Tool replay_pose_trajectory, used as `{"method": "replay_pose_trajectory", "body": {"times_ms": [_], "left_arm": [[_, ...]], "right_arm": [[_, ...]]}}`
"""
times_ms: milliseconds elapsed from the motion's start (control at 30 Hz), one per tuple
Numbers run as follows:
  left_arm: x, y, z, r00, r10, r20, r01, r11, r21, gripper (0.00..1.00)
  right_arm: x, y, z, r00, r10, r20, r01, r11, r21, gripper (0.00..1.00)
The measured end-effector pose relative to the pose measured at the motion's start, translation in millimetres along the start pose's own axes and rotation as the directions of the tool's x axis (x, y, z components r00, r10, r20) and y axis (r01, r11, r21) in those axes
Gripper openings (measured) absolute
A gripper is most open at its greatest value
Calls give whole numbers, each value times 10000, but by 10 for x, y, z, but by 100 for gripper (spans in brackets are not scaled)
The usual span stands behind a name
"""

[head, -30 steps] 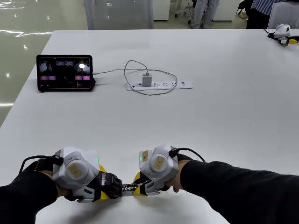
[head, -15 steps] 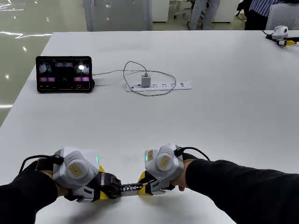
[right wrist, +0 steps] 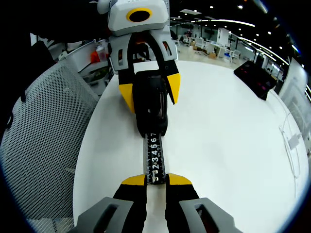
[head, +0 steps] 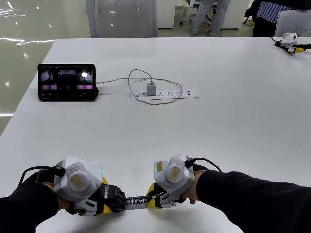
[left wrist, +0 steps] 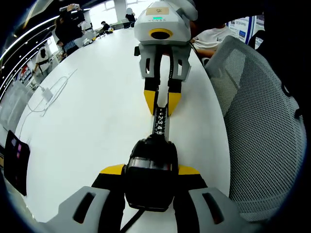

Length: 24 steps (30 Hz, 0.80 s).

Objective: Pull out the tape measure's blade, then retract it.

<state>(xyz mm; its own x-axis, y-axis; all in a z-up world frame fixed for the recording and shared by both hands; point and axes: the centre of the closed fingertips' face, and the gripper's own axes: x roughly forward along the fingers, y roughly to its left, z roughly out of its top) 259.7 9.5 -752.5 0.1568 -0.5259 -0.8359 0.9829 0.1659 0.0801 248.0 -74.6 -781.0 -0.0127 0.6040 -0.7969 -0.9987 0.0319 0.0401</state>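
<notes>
Left gripper view: the left tool (left wrist: 151,171) is clamped around the black case of the tape measure (left wrist: 149,182), which sits between its jaws, low over the white table (left wrist: 87,121). Straight ahead of it, the right tool (left wrist: 162,104) is closed on the tip of the blade (left wrist: 159,126). A short run of numbered blade bridges the gap between the two tools (the first few printed numerals show in the right gripper view). By my judgement the pull-out is begun but far from complete, with only a small length drawn. Left to do: draw the blade further away from the left tool, then let it run back into the case.
</notes>
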Motion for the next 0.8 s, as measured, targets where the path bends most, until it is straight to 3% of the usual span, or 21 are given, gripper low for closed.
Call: {"method": "replay_pose_trajectory", "body": {"times_ms": [800], "left_arm": [[2, -10, 4, 10000, 23, 57, -23, 10000, 28, 33]], "right_arm": [[-74, 11, -92, 9999, -24, -108, 26, 9998, 194, 10]]}}
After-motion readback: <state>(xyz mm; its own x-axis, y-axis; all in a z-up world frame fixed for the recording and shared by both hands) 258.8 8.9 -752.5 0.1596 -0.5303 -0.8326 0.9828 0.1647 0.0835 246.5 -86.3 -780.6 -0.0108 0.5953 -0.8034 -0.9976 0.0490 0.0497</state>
